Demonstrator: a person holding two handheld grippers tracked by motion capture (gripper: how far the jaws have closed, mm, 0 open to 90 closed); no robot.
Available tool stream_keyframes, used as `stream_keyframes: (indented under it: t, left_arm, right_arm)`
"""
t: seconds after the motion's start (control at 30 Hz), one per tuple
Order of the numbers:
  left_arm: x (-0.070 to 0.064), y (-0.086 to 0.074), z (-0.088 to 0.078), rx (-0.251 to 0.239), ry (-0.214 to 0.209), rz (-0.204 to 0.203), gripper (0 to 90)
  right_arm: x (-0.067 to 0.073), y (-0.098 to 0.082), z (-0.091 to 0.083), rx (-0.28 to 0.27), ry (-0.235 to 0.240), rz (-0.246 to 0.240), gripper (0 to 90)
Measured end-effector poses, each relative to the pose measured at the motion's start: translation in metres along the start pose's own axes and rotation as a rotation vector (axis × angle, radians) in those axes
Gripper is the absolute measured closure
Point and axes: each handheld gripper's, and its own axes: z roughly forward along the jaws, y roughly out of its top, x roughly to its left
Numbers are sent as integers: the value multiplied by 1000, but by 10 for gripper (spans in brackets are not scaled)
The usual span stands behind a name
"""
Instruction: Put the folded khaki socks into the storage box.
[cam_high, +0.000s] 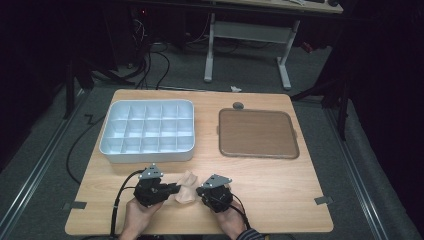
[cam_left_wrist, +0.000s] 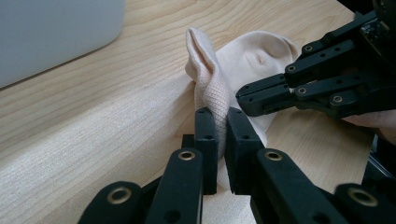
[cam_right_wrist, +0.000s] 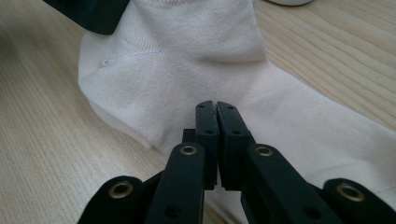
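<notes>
At the far left of the wooden table (cam_high: 280, 190) stands a white divided tray (cam_high: 147, 131), with many small square compartments. In front of it, near the front edge, the left gripper (cam_high: 175, 188) is held in the person's left hand (cam_high: 136, 216) and points to the right. In the left gripper view, its jaws are pressed together on a raised fold of a pale sock (cam_left_wrist: 219, 88), so the knitted cloth stands up between them.

The sock (cam_high: 186, 189) lies on the table between the two grippers, just in front of the tray's near wall but apart from it.

To the right of the sock is the right gripper (cam_high: 200, 190), held in the right hand (cam_high: 232, 221) and pointing left. In the right gripper view, its jaws are closed tight against each other over the sock (cam_right_wrist: 187, 79); I cannot tell if some cloth is caught between them.

Further right and farther back, a flat brown tray (cam_high: 258, 133) lies on the table, well apart from the grippers.
</notes>
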Motion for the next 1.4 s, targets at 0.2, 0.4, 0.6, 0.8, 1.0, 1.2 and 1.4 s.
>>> stream_keyframes:
  t: [0.2,0.4,0.6,0.8,1.0,1.2,1.4]
  left_arm:
    - [0,4,-3,-24,-6,10,848]
    - [-1,7,-6,-26,-18,21,848]
    - [-1,8,-7,-35,-27,24,848]
    - [-2,12,-7,-54,-40,30,848]
    - [-4,15,-7,-74,-47,34,850]
    - [-3,16,-7,-87,-53,32,851]
    - [-3,16,-5,-91,-54,33,853]
  right_arm:
    - [3,3,3,4,8,-10,877]
    - [4,5,4,9,15,-9,877]
    - [5,7,7,5,24,-10,877]
    - [7,9,10,4,32,-16,877]
    - [9,13,13,10,45,-25,877]
    - [12,18,18,17,56,-27,877]
    - [13,23,24,9,70,-17,877]
